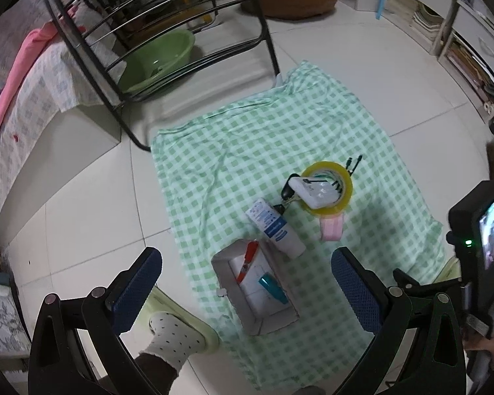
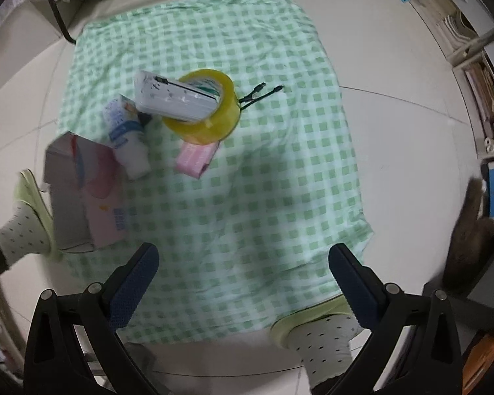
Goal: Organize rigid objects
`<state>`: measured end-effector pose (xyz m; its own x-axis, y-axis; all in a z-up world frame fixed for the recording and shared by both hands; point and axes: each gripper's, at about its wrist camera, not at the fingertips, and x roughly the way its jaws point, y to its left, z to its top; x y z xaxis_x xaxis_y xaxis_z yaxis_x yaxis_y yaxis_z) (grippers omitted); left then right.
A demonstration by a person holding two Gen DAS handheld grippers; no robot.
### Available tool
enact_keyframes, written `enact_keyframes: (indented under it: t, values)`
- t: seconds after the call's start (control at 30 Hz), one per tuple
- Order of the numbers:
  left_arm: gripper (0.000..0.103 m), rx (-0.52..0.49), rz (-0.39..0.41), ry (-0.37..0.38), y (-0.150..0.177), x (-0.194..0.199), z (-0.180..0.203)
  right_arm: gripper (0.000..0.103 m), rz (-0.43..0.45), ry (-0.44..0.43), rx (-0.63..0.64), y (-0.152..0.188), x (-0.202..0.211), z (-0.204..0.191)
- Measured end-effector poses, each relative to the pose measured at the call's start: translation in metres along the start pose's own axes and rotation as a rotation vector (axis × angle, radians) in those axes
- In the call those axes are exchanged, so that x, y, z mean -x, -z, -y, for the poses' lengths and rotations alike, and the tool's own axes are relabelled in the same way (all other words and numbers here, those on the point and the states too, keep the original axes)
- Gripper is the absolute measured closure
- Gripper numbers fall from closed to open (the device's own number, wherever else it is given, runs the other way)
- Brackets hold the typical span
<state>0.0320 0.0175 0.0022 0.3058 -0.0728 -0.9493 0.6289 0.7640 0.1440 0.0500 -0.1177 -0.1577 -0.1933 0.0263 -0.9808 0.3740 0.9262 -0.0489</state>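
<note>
Hovering above a green checked cloth (image 1: 247, 151) spread on the tiled floor (image 1: 82, 217), the left hand-held gripper (image 1: 247, 283) has its blue-padded fingers (image 1: 138, 283) set wide apart with nothing between them, and the right hand-held gripper (image 2: 243, 279) likewise hangs with its fingers well apart and empty over the near edge of the cloth. The things to sort lie together on the cloth: an open white box (image 1: 253, 289) that holds a red-handled tool (image 1: 248, 258) and a teal item (image 1: 273, 284), a white tube with blue print (image 1: 275, 228) lying just beside the box, a roll of yellow tape (image 2: 207, 108) lying flat, a white power bank (image 2: 174, 97) propped tilted across the roll's top, a small pink pack (image 2: 197, 158) touching the roll's near side, and thin black cables (image 2: 261, 93) trailing out from the far side of the roll. A foot in a dotted sock and pale green slipper (image 1: 178, 332) stands at the cloth's near left edge, and the other foot (image 2: 319, 332) at its near right edge. A black metal chair frame (image 1: 148, 33) stands beyond the cloth with a green basin (image 1: 158, 59) under it.
</note>
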Motion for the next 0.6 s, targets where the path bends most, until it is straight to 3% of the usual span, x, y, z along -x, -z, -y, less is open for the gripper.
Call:
enact_keyframes:
  t: [0.13,0.4,0.6]
  values:
    - [0.0,0.031,0.004,-0.001,-0.002,0.001,-0.008,0.0,0.028,0.014,0.022,-0.006,-0.012,-0.01]
    - [0.0,0.059,0.048,-0.019,0.007,0.009,-0.02,0.0,0.004,-0.056,0.0,-0.015,-0.042,-0.032]
    - [0.0,0.097,-0.002,-0.034,0.006,-0.001,-0.036,0.004,-0.01,-0.114,-0.083,-0.025,-0.065,-0.029]
